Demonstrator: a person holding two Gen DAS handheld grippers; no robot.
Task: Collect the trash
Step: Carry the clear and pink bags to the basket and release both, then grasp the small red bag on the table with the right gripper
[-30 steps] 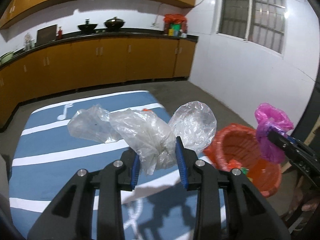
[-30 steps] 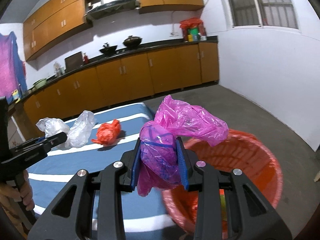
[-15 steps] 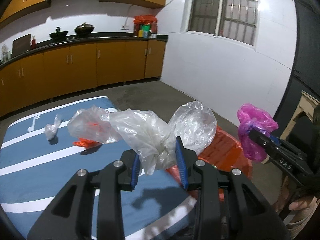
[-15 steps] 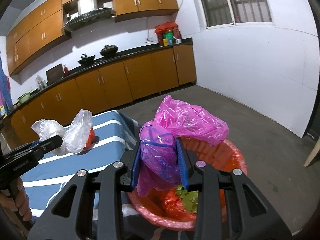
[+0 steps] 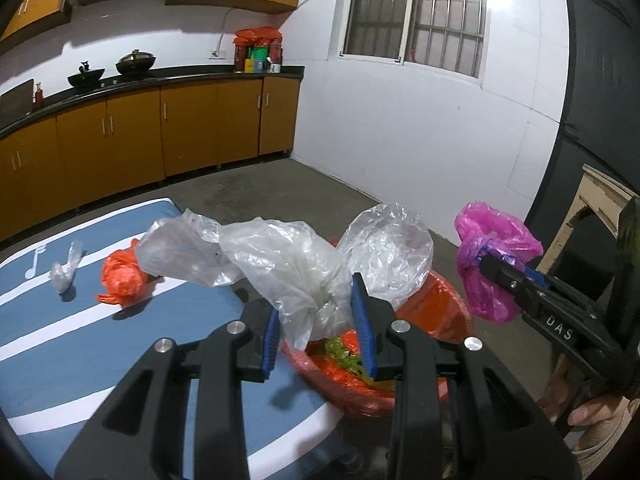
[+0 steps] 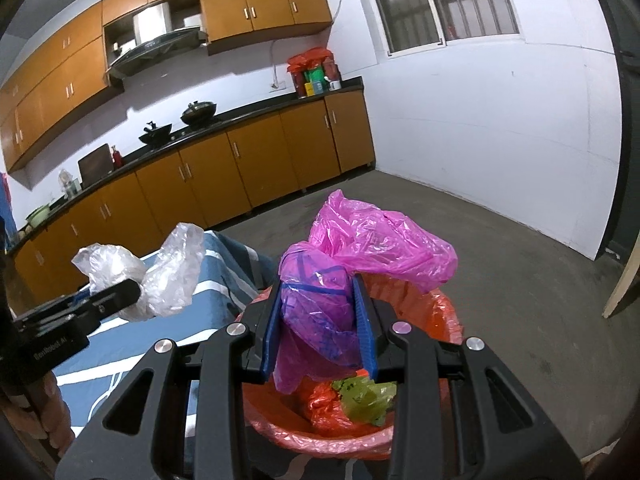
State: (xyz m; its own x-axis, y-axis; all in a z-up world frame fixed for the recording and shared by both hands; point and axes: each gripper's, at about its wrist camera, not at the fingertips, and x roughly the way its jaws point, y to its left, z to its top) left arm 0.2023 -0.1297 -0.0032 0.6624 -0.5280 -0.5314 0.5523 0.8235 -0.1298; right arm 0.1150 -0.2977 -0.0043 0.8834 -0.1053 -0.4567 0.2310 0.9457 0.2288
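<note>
- Left wrist view, left gripper [image 5: 318, 326]: jaws are pressed on the gathered neck of a clear bag [image 5: 296, 268]; thin crinkled film, billowed in three lobes, is held up just above the near rim of the bin [image 5: 452, 312].
- Same view, bin: a round tub lined with orange-red plastic is seen beside the table edge; red and green scraps are already inside.
- Same view, table [image 5: 60, 344]: a blue cloth with white stripes and a note motif is laid over it; a crumpled orange bag [image 5: 120, 280] and a small clear scrap [image 5: 66, 270] are left lying on it, well apart from the bin.
- Same view, right gripper [image 5: 486, 264]: a pink bag [image 5: 492, 256] is pinched at the right, beside the bin rather than over it, as far as can be told.
- Right wrist view, right gripper [image 6: 318, 328]: jaws are clamped on the pink bag [image 6: 352, 256], a soft glossy wad with blue print, held over the bin [image 6: 448, 312] mouth.
- Same view, left gripper [image 6: 134, 292]: the clear bag [image 6: 160, 276] is seen gripped over the table [image 6: 120, 344] edge.
- Step judged: both bags are carried to the bin, release not yet made.
- Next move judged: each bag is to be centred over the opening and the jaws spread; light film may cling to the pads, so a slight shake may be needed. The orange bag and scrap are to be fetched afterwards.
</note>
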